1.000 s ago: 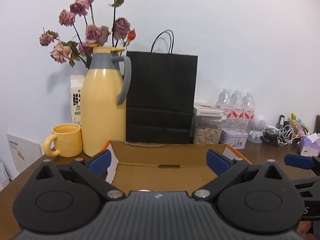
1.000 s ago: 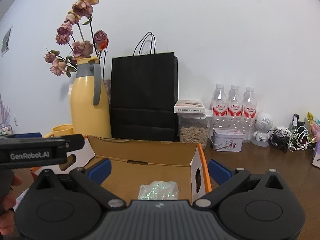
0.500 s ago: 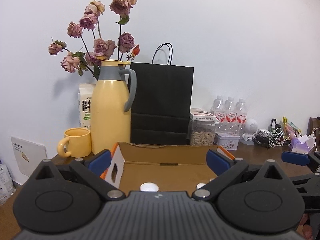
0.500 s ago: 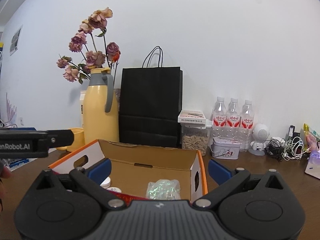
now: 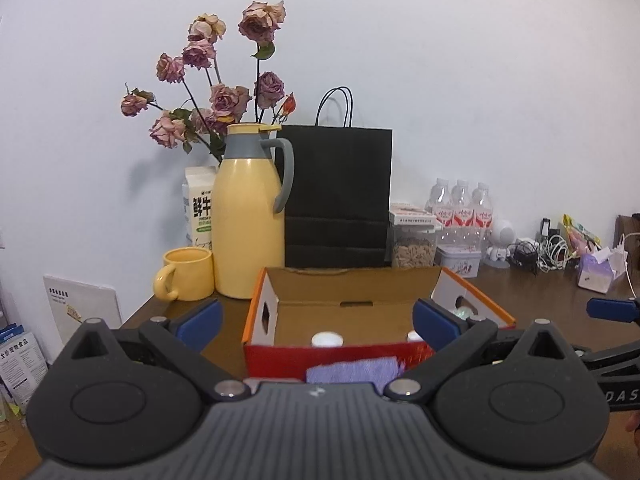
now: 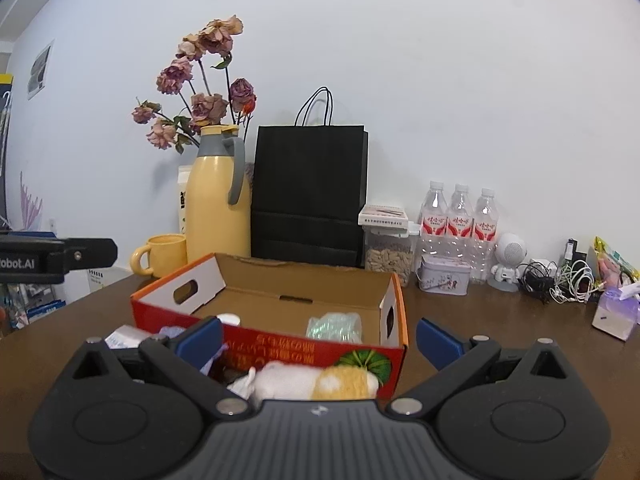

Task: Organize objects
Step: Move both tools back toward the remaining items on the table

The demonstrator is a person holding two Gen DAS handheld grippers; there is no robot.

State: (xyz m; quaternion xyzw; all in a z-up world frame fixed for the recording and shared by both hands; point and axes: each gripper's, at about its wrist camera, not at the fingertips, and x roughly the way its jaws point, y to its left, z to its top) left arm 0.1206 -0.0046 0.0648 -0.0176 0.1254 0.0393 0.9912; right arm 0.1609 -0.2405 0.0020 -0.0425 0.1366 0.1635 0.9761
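An open cardboard box (image 5: 276, 356) with a red front wall and orange rim sits on the brown table. Inside it lie white round caps (image 5: 327, 339) and a green crinkly packet (image 6: 334, 326). A purple cloth (image 5: 352, 374) lies just in front of the box, and so does a white and yellow plush thing (image 6: 312, 384). My left gripper (image 5: 318, 320) is open in front of the box with nothing between its fingers. To its right, my right gripper (image 6: 319, 340) hangs open over the plush thing, also holding nothing.
Behind the box stand a yellow jug (image 5: 248, 220) with dried roses, a yellow mug (image 5: 188, 274), a black paper bag (image 5: 338, 196), a seed jar (image 6: 390, 254), three water bottles (image 6: 460, 220) and a tin (image 6: 442, 276). Cables (image 6: 560, 280) and a tissue pack (image 6: 614, 312) lie at the right.
Both grippers have pulled back from the box and risen. The box's red front wall, the purple cloth and the plush thing have come into view. Both stay open.
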